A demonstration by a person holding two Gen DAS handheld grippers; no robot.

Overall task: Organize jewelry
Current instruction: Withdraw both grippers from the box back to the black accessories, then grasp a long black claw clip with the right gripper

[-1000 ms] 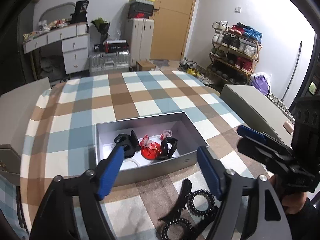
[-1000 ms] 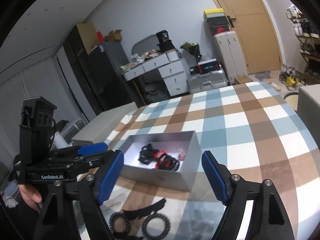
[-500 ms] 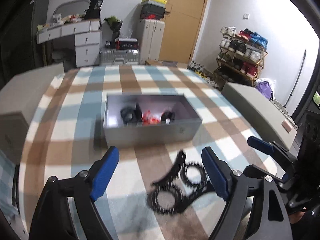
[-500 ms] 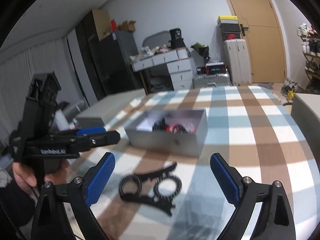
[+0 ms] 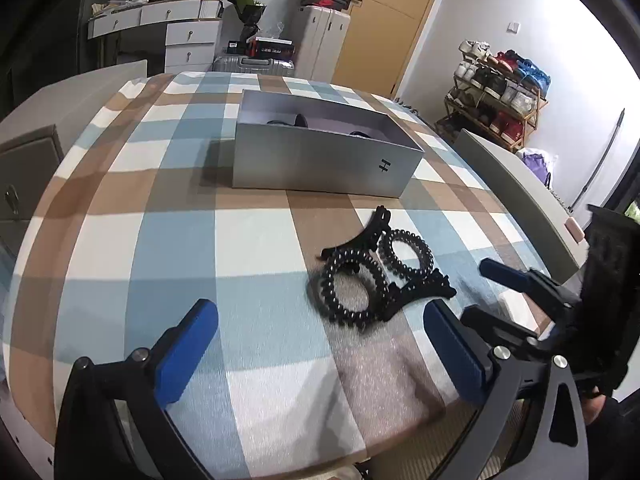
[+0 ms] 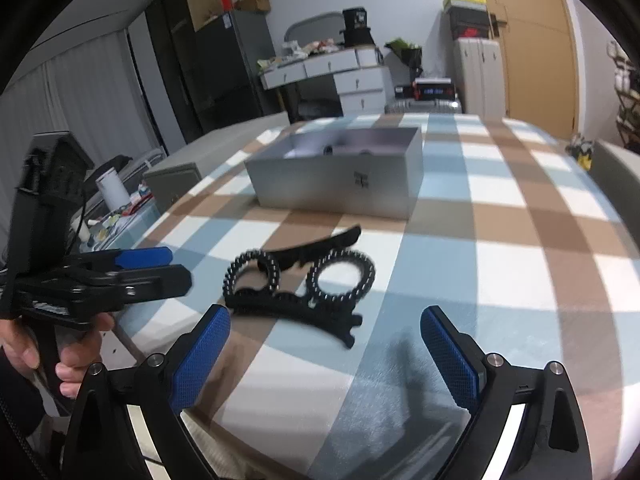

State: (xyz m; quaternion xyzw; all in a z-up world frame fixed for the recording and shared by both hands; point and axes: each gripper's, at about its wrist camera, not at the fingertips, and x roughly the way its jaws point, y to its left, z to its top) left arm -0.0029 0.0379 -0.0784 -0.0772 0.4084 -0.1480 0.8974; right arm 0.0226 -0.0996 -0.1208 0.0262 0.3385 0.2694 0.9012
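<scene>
Two black spiral hair ties (image 5: 348, 289) (image 6: 343, 276) lie side by side on the checked tablecloth, tangled with two black hair clips (image 5: 370, 234) (image 6: 298, 307). Behind them stands an open silver box (image 5: 326, 162) (image 6: 340, 184); dark pieces barely show over its rim. My left gripper (image 5: 320, 344) hovers low in front of the hair ties, its jaws opening, nothing between them. My right gripper (image 6: 324, 354) is open and empty, just short of the nearer clip. Each gripper also shows in the other's view, the right gripper (image 5: 480, 292) and the left gripper (image 6: 176, 268), flanking the pile.
The table's near edge (image 5: 280, 468) runs just under both grippers. Grey upholstered seats (image 5: 516, 184) stand around the table. A low side table with a white cup (image 6: 114, 190) sits to the left. A shoe rack (image 5: 496, 96), suitcases and a cluttered desk line the far walls.
Both grippers have sunk toward the tablecloth and pulled back, so the box is now seen from its side. Both pairs of jaws stand wider. The hair ties and clips have not moved.
</scene>
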